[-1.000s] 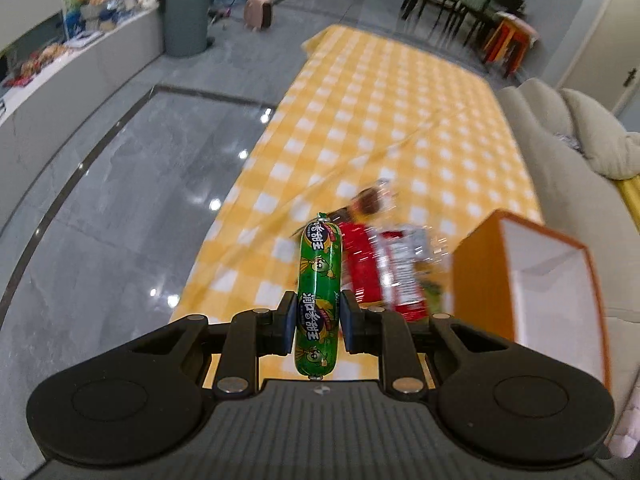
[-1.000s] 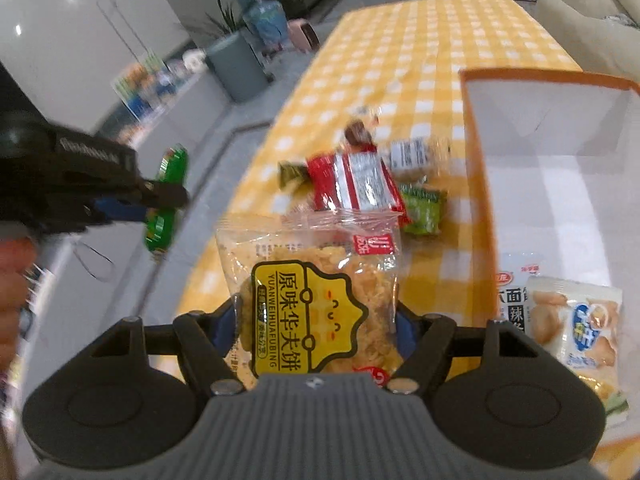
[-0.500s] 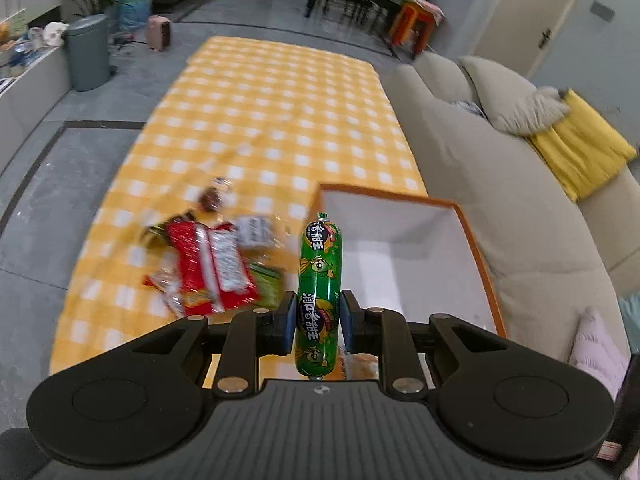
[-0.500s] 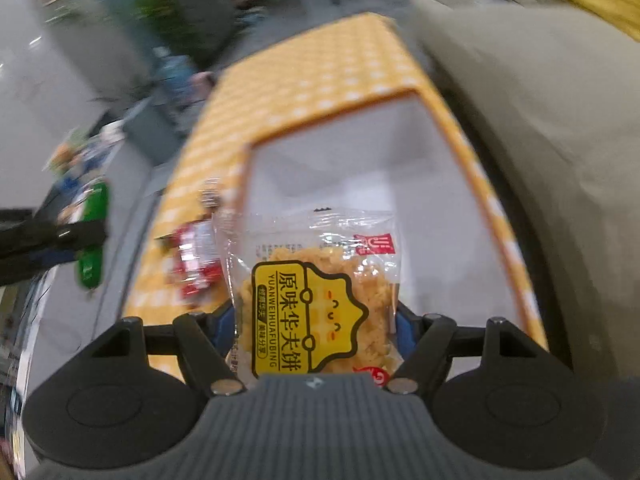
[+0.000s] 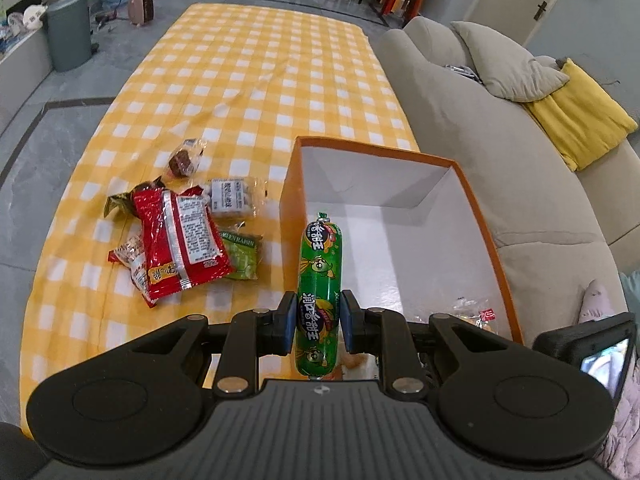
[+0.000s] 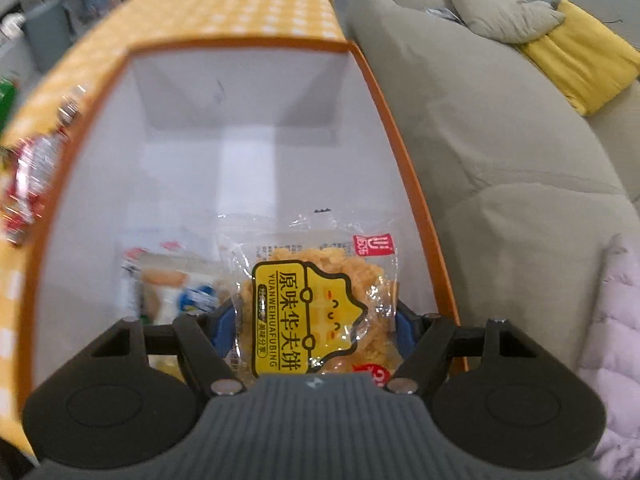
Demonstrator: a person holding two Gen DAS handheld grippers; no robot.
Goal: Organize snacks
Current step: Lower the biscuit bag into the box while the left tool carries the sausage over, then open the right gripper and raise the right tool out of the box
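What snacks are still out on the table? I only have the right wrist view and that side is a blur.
Observer: Left of the orange box lies a small heap: a red packet on top, a green raisin packet beside it.
Operator: Anything farther out?
Observer: Yes, a small brown wrapped sweet lies apart, beyond the heap.
Operator: What is the left gripper doing?
Observer: The left gripper is shut on a green sausage stick at the box's near left corner.
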